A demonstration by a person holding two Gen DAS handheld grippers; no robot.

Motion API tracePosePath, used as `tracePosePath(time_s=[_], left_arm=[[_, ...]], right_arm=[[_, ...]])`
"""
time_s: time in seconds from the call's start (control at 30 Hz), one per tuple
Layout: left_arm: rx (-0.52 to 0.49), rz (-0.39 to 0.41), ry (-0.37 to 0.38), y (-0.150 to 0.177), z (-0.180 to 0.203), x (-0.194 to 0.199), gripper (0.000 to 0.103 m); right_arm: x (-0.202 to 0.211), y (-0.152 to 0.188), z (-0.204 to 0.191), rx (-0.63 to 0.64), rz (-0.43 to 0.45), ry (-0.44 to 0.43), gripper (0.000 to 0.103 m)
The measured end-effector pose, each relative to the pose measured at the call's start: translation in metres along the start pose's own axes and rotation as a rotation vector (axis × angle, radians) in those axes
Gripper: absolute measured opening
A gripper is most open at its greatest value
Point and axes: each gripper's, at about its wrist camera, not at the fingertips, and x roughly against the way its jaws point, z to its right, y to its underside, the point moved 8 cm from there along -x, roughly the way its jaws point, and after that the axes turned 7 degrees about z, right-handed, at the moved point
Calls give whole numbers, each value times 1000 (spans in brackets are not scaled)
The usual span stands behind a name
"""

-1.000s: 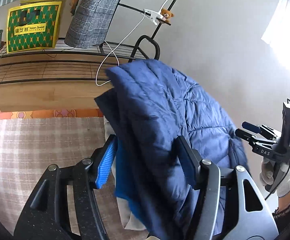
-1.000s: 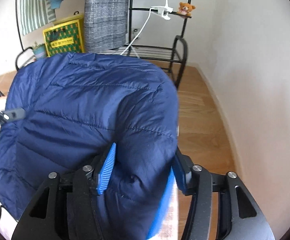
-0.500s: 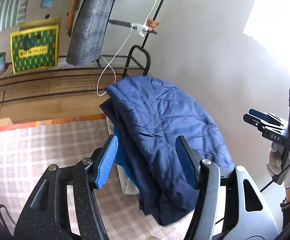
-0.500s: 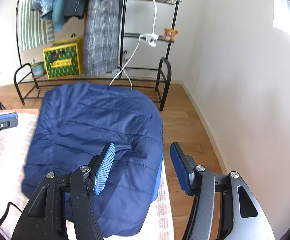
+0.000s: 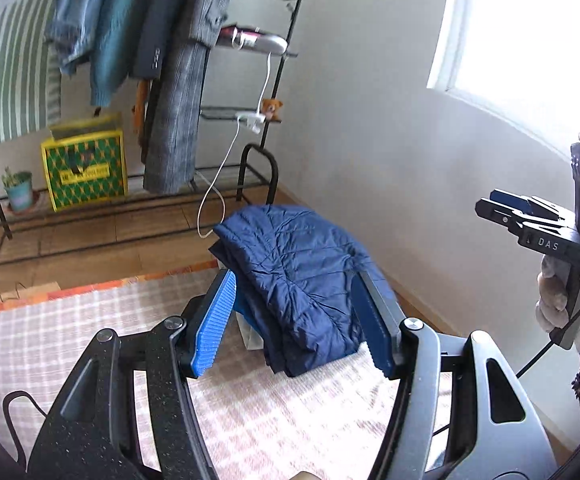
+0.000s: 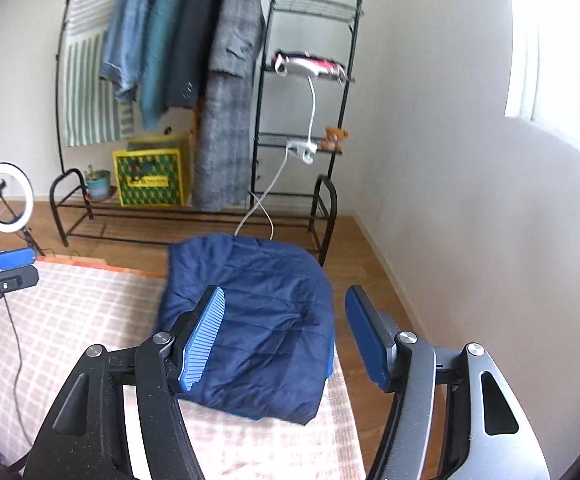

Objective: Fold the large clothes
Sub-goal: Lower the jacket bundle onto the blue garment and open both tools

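The navy puffer jacket point(image 6: 249, 320) lies folded into a compact bundle at the corner of the checked blanket point(image 6: 69, 320) nearest the black clothes rack point(image 6: 322, 208), so the folding looks essentially done (perhaps only a squaring-up is left). The left gripper point(image 5: 294, 320) and right gripper point(image 6: 285, 336) both hover above the jacket with jaws spread, holding nothing. "DAS" is readable on the right gripper's body in the left view; the lettering on the green-and-yellow bag point(image 5: 83, 168) under the rack is too blurred to read.
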Motion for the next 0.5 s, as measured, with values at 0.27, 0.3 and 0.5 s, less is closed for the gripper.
tracePosePath(time_s=[0.27, 0.3, 0.5], left_arm=[[-69, 74, 4, 0, 24, 93, 69], [-79, 78, 7, 3, 27, 105, 71], [-103, 96, 5, 26, 31, 151, 86]], right_arm=[[88, -15, -34, 2, 67, 82, 69], [98, -15, -38, 1, 74, 92, 70], [140, 0, -65, -28, 95, 96, 72]])
